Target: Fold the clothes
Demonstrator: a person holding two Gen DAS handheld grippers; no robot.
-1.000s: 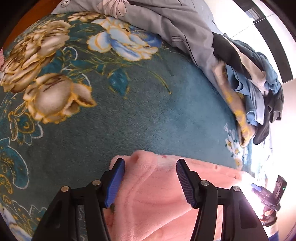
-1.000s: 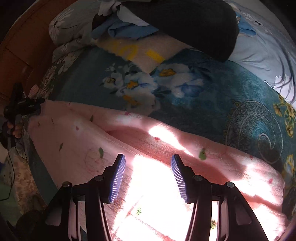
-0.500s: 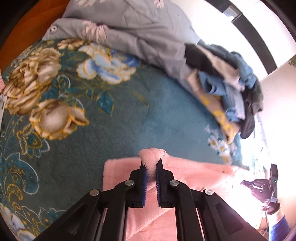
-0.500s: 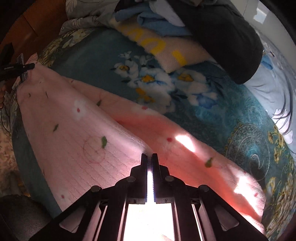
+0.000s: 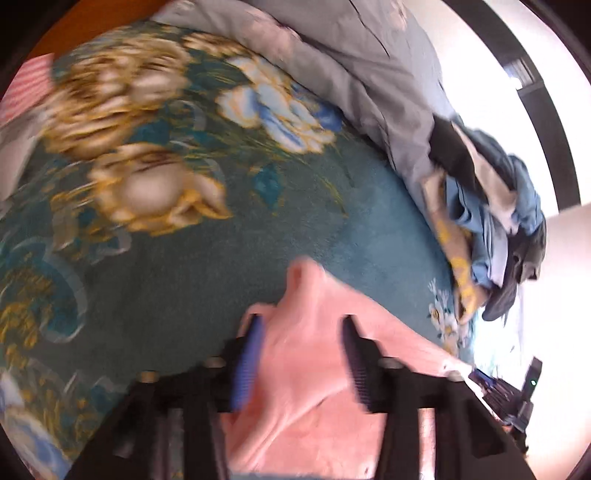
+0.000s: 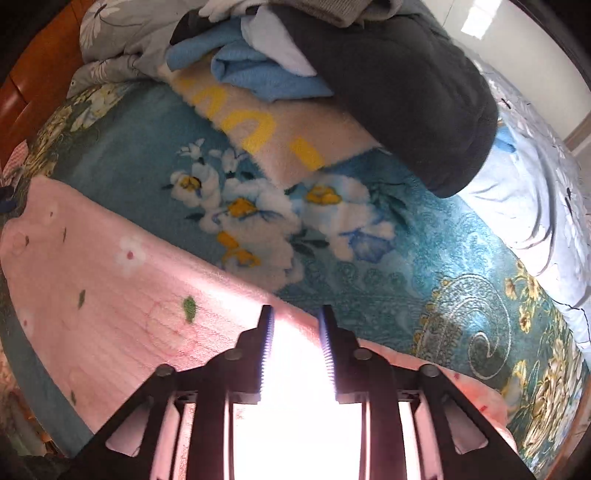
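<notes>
Now, left wrist view: left tool (image 5: 301,354) over the near edge of a pink fleece garment (image 5: 325,387) spread on a teal floral blanket (image 5: 229,251) covering the bed. Jaws opening, pink fabric between the blue pads but not pinched, a raised peak of cloth just beyond them. Heavily blurred. Far right: a pile of clothes (image 5: 491,206) in blue, black and cream, against a grey floral duvet (image 5: 354,74). Near right edge: the right tool (image 5: 513,391), small and dark, at the garment's other end. Far left: a strip of wooden headboard (image 5: 74,33), seen more fully here.

Right wrist view: right tool (image 6: 296,354) above a sunlit, washed-out part of the same pink fleece garment (image 6: 110,295), jaws opening, cloth between them, not clamped. Shown only here: small flower and leaf prints on the pink, yellow letters on a cream fleece (image 6: 291,129) under a black garment (image 6: 399,85), pale bedsheet (image 6: 524,206) far right. No containers in either view.
</notes>
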